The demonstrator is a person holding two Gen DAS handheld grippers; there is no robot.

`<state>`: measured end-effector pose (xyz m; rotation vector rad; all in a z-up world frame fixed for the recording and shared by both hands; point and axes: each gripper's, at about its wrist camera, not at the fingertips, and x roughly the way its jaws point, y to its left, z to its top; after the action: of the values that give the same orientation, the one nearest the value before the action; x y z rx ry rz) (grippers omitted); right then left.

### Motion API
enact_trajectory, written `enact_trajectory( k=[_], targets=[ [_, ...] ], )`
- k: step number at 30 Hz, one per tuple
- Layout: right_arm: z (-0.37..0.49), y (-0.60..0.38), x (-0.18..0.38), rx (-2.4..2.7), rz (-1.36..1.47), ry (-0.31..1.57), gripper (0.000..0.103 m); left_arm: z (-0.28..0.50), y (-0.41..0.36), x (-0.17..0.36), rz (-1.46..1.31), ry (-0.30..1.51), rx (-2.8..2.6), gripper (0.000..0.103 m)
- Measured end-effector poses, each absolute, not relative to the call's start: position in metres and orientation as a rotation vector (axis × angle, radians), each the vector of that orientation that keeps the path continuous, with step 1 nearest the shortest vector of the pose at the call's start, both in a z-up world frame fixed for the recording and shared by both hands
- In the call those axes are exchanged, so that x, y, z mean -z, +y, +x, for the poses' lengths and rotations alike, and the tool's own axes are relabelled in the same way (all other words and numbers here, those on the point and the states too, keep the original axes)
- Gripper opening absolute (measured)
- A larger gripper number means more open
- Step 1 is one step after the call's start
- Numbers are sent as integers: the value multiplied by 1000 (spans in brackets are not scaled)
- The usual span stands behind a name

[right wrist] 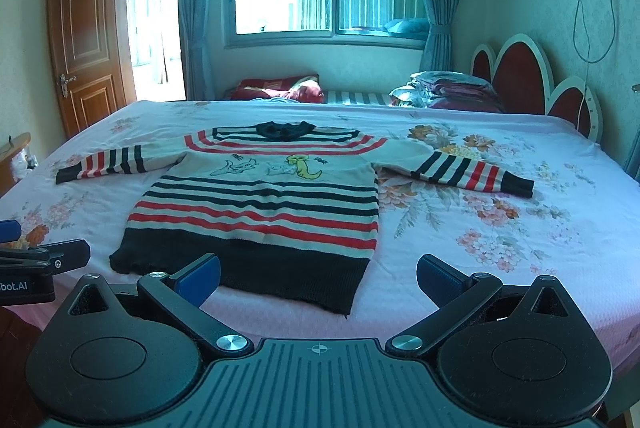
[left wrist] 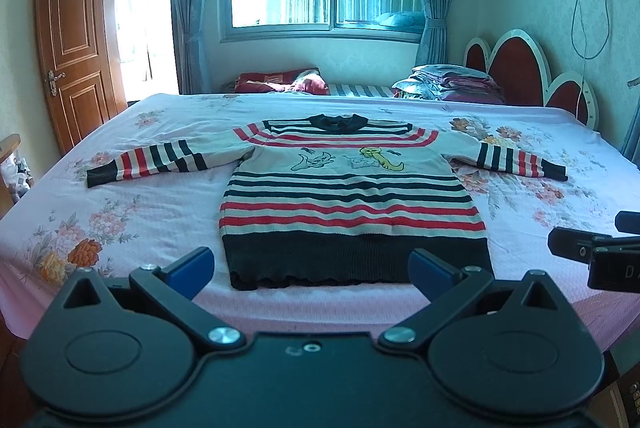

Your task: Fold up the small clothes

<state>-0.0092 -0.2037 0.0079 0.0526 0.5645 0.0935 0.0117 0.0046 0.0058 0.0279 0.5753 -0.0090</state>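
Left wrist view: the red, white and dark striped knitted sweater point(left wrist: 352, 200) lies flat on the pink floral bedsheet point(left wrist: 120, 212), sleeves spread, hem just beyond the wide-open, empty left gripper point(left wrist: 312, 270). Equally open and empty, the right gripper point(right wrist: 318, 278) faces the hem's right corner.

On the left gripper point(right wrist: 24, 268), at the left edge of your right wrist view, you had white letters reading "bot.AI", the start cut off by the frame. In your left wrist view the right gripper point(left wrist: 600, 260) showed a faint "D" on its black body; nothing else was legible.
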Motion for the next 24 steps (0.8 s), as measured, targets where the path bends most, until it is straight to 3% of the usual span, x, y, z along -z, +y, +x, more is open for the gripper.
enact_trajectory(
  k=[24],
  targets=[
    [128,-209,0,-4,94,581,103,153,39,4,-96,553,1,103]
  ],
)
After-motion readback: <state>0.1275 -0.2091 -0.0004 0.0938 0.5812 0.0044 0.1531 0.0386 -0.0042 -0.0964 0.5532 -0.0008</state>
